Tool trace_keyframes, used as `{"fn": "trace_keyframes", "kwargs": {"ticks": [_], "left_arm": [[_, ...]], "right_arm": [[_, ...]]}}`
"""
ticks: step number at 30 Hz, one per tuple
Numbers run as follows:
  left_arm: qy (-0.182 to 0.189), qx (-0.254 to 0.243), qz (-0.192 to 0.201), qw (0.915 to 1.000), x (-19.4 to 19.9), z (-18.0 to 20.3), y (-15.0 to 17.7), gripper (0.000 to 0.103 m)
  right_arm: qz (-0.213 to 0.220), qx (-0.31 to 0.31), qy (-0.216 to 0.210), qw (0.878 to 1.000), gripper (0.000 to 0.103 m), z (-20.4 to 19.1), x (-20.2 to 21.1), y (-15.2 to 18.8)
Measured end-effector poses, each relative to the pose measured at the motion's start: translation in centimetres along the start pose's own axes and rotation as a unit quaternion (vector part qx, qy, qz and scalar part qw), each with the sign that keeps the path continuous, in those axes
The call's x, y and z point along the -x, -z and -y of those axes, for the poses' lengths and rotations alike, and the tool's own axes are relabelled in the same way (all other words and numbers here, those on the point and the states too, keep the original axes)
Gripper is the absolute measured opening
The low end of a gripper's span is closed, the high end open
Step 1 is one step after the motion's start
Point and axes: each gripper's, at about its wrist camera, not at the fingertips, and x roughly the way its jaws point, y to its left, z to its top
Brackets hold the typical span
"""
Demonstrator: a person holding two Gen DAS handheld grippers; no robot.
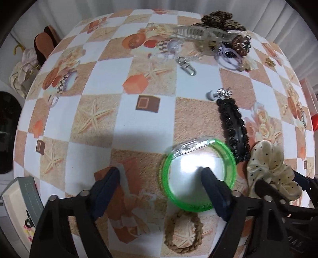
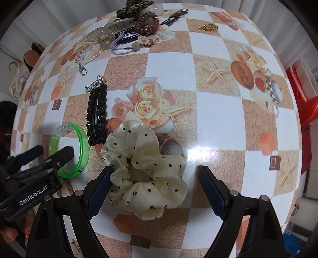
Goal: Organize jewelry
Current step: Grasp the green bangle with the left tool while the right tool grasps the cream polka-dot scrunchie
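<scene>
The desk (image 2: 214, 111) fills both views, covered in a checked cloth printed with starfish, roses and cups.

The left hand-held gripper (image 1: 159, 178) hangs over the desk with its jaws wide apart. One finger sits inside the green bangle (image 1: 228, 156) and the other stands outside it at 9 o'clock; whether the inner finger touches the ring cannot be told. The right hand-held gripper (image 2: 155, 174) is also spread open, gripping nothing. Its left finger touches the edge of the cream dotted scrunchie (image 2: 147, 174), and its right finger stands clear of the fabric at 3 o'clock.

The scrunchie lies on the desk between those fingers, bunched and glossy. At 10 o'clock from it lies the black beaded hair clip (image 2: 97, 117), flat and pointing away from the camera, with the bangle just beside it at 8 o'clock. A clear plastic piece (image 1: 188, 146) rests on the bangle's far rim.

At the far edge, around 12 o'clock in the right wrist view, sits a heap of hair things: a clear claw clip (image 2: 113, 29), a brown spiral tie (image 2: 148, 22), a leopard scrunchie (image 2: 135, 6) and purple elastic bands (image 2: 123, 46).

In the left wrist view a braided rope ring (image 1: 183, 232) lies at 6 o'clock from the bangle, and a grey box (image 1: 21, 206) shows at 8 o'clock.
</scene>
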Motion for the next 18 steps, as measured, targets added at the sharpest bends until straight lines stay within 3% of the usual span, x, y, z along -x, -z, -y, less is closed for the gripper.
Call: {"fn": "trace_keyframes", "kwargs": {"ticks": [2, 5, 8, 10, 12, 13, 18], "left_arm": [[0.002, -0.009, 0.005, 0.9999, 0.2, 0.5, -0.2, 0.072], [0.006, -0.022, 0.009, 0.9997, 0.5, 1.3, -0.4, 0.053], [0.010, -0.029, 0.011, 0.9995, 0.7, 1.9, -0.8, 0.030], [0.016, -0.025, 0.009, 0.9995, 0.7, 1.8, -1.0, 0.013], [0.033, -0.016, 0.004, 0.9993, 0.7, 1.6, -1.3, 0.012], [0.039, -0.012, 0.004, 0.9992, 0.8, 1.5, -1.2, 0.012], [0.048, -0.008, 0.017, 0.9987, 2.2, 1.0, -0.5, 0.012]], "right_arm": [[0.003, 0.006, 0.006, 1.000, 0.088, -0.3, 0.0, 0.0], [0.008, 0.015, 0.013, 1.000, 0.078, -0.8, 0.1, 0.1], [0.012, 0.028, 0.013, 0.999, 0.061, -1.4, 0.3, 0.4], [0.014, 0.032, 0.008, 0.999, 0.037, -1.6, 0.6, 0.8], [0.014, 0.029, -0.005, 0.999, 0.021, -1.8, 0.7, 0.8], [0.015, 0.027, -0.008, 0.999, 0.019, -1.8, 0.8, 0.8], [0.027, 0.013, -0.025, 0.999, 0.015, -1.2, 2.2, 1.5]]}}
